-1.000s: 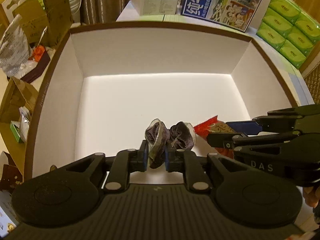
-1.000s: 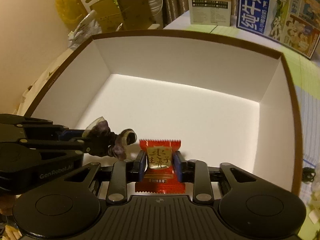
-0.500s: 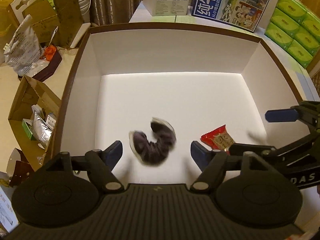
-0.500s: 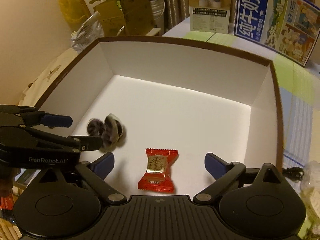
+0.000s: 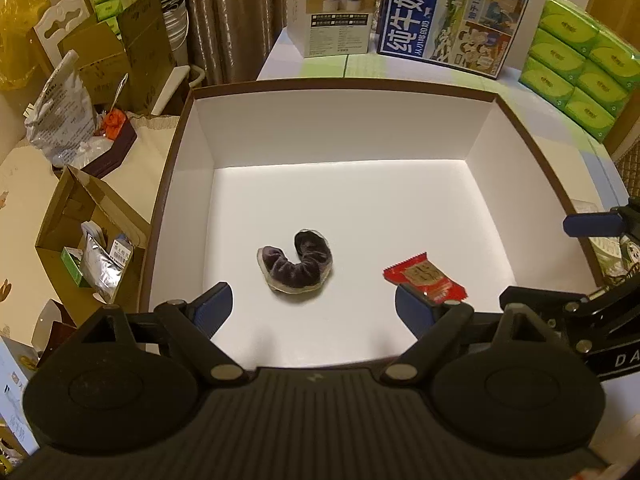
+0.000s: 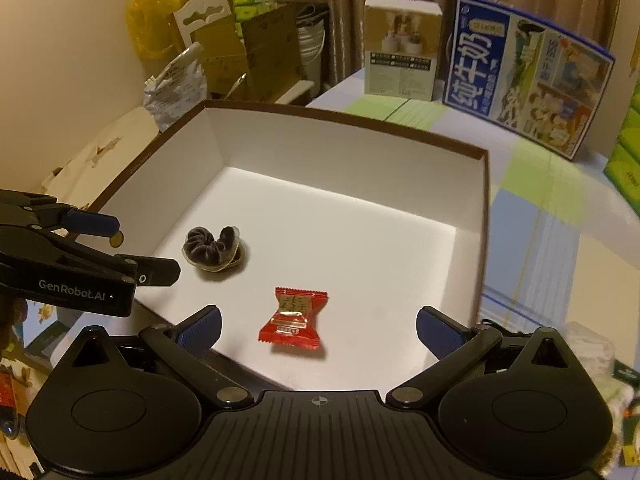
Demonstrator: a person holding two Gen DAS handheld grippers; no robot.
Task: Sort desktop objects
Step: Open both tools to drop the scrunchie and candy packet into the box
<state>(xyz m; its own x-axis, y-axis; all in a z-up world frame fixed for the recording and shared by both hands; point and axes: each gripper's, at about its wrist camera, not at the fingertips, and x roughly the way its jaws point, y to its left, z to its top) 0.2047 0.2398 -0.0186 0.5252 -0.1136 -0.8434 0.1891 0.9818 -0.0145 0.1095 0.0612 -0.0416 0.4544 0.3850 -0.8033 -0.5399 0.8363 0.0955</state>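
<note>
Desktop objects are what you are sorting, and two of them now lie on the white floor of the big box (image 5: 180,184). Start at your left tool (image 5: 312,304). Its jaws are opening and nothing is between them. The dark scrunchie (image 5: 296,266) lies loose just ahead of this tool, a little toward its left finger, curled like a letter C. It touches no finger.

Move to the right. The red candy (image 5: 424,278) lies flat ahead of the left tool's right finger, whose tip hides one corner of it. Scrunchie and candy are near each other but apart.

Now your right tool (image 6: 318,326). Its jaws are opening too, spread very wide, and they hold nothing. The candy lies straight ahead of it, between the two blue pads but not touching them.

I think the drop-off step is just done, since both things rest in the box and both tools are let go.

Next, you likely need to lift both tools clear of the box wall. Then go look on the desk for more things to bring. Keep the fingers away from the candy as you pull back.
</note>
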